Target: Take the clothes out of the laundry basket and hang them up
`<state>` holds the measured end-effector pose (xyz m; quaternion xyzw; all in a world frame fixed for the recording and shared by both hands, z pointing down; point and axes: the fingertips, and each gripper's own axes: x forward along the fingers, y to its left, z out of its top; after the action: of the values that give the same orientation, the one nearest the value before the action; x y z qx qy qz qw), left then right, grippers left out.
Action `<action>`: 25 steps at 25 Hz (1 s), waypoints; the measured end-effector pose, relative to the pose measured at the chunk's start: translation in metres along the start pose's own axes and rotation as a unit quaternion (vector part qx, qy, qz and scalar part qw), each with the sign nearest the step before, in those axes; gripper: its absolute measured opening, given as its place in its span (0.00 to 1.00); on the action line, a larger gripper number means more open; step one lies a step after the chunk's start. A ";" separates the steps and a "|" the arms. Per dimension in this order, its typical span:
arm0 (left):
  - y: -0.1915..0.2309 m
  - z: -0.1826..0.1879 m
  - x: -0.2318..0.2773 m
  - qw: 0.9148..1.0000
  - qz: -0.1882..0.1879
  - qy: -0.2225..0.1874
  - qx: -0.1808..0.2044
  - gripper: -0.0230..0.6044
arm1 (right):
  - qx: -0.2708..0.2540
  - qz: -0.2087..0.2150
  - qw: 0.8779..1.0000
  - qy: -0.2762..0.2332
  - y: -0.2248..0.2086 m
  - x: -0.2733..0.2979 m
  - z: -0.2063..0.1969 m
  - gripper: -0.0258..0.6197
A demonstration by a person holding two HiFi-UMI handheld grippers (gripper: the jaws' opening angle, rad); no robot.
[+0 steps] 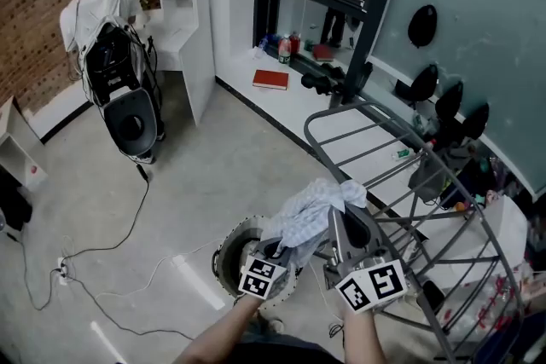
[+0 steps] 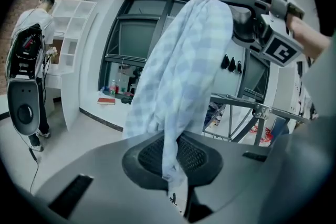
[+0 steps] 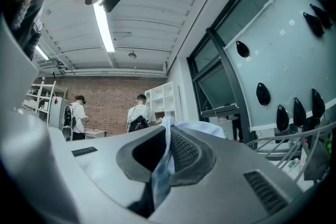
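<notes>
At the bottom centre of the head view, a pale blue checked cloth point(image 1: 309, 213) is held up between two grippers. The left gripper point(image 1: 277, 256) is clamped on a lower fold. In the left gripper view the fabric is pinched between nearly closed jaws and rises to the upper right, where the right gripper point(image 1: 341, 226) is closed on its top edge. In the right gripper view a strip of the cloth is seen squeezed between that gripper's jaws.

A round laundry basket point(image 1: 223, 256) sits on the floor point(image 1: 196, 175) just below and left of the grippers. A grey metal drying rack point(image 1: 401, 183) fills the lower right, with its curved top rail just beside the cloth. Open floor spreads across the centre and left, crossed only by a thin cable point(image 1: 143, 205). A person point(image 1: 94, 4) stands well apart at the upper left.
</notes>
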<state>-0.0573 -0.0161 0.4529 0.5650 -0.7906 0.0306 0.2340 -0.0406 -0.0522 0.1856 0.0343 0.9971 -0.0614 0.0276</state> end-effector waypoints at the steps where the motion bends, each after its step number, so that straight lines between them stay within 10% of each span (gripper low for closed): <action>1: -0.001 -0.004 0.000 1.000 0.001 -0.003 -0.006 0.10 | -0.001 -0.005 1.000 -0.002 -0.003 -0.007 -0.004 0.06; 14: 0.044 0.095 -0.047 0.990 0.049 -0.123 -0.056 0.10 | -0.022 -0.153 0.988 0.014 -0.056 -0.097 -0.020 0.06; 25: -0.063 0.186 -0.054 0.976 -0.084 -0.185 0.075 0.10 | -0.036 -0.329 0.943 0.029 -0.087 -0.200 -0.022 0.06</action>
<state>-0.0490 -0.0501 0.2519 0.6415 -0.7651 -0.0348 0.0427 0.1514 -0.1490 0.2297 -0.2952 0.9547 -0.0300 -0.0220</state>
